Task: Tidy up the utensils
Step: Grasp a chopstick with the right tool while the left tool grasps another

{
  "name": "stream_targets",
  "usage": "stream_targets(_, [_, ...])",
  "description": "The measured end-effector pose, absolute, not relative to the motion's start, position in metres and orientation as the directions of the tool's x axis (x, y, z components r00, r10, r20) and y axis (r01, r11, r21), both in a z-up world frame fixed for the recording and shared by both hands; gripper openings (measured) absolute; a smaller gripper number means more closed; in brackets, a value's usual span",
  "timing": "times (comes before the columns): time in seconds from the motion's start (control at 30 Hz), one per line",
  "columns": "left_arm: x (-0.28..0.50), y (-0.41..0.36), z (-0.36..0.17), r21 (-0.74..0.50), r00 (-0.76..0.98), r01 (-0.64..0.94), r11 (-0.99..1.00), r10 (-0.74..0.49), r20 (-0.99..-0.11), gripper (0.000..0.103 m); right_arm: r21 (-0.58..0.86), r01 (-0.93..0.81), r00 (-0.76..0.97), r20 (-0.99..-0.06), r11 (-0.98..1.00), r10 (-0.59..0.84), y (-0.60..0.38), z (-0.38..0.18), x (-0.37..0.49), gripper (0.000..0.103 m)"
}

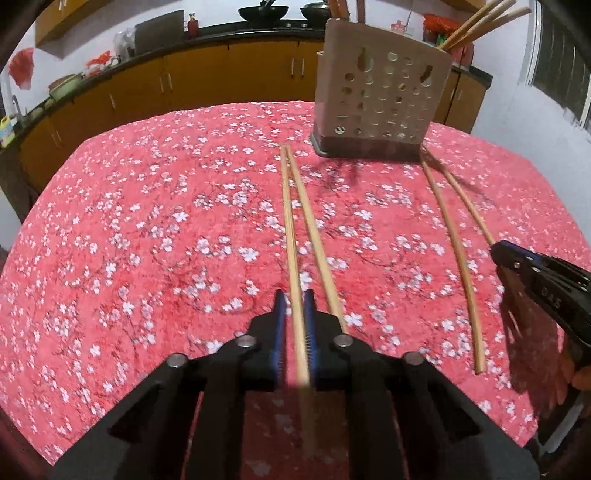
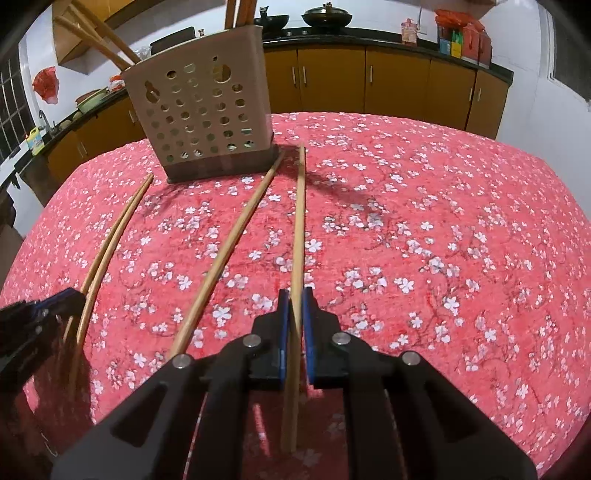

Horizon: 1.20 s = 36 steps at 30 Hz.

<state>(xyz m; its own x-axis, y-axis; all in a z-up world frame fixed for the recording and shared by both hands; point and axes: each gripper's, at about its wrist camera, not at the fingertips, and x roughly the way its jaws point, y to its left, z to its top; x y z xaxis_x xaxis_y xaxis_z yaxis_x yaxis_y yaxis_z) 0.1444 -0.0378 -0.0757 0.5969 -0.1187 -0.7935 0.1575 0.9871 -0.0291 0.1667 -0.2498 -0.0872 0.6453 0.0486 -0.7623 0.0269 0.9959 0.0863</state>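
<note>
Left wrist: perforated holder (image 1: 384, 92) contains chopsticks (image 1: 476, 24).

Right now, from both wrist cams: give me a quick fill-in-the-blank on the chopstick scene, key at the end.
1. Each gripper, left gripper and right gripper, is shut on one ____.
2. Besides the two gripped, ____ chopsticks lie on the tablecloth.
3. The perforated holder already has chopsticks sticking out of its ____.
4. The tablecloth is red with white ____.

Missing words: chopstick; two; top; flowers
</note>
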Motion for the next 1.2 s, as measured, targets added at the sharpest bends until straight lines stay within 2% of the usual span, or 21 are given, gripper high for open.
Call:
stream_targets(0.23, [0.186,-0.005,-0.075,-0.032,0.601,0.069,0.997,-0.067,-0.796,0.007,0.067,0.054,0.648,-0.762,0.996,0.016,-0.260,-0.087,0.186,0.008])
stream_targets(0.33, [0.197,0.008,-0.075,-0.066,0.602,0.064,0.996,-0.091,-0.794,0.008,0.068,0.074,0.652,-0.758,0.995,0.003,-0.269,-0.088,0.197,0.008])
stream_targets(0.53, [0.195,0.013,-0.078,-0.078,0.630,0.068,0.995,-0.104,-0.769,0.008,0.092,0.088,0.652,-0.758,0.992,0.013,-0.277,-0.089,0.205,0.008])
stream_targets(0.9, [0.187,0.027,-0.077,-0.177,0.633,0.038,0.983,-0.161,-0.757,0.008,0.095,0.088,0.653,-0.758,0.992,0.015,-0.274,-0.089,0.203,0.009])
stream_targets(1.2, [0.185,0.024,-0.076,-0.170,0.633,0.036,0.985,-0.154,-0.758,0.009,0.096,0.089,0.652,-0.758,0.991,0.015,-0.274,-0.089,0.203,0.009])
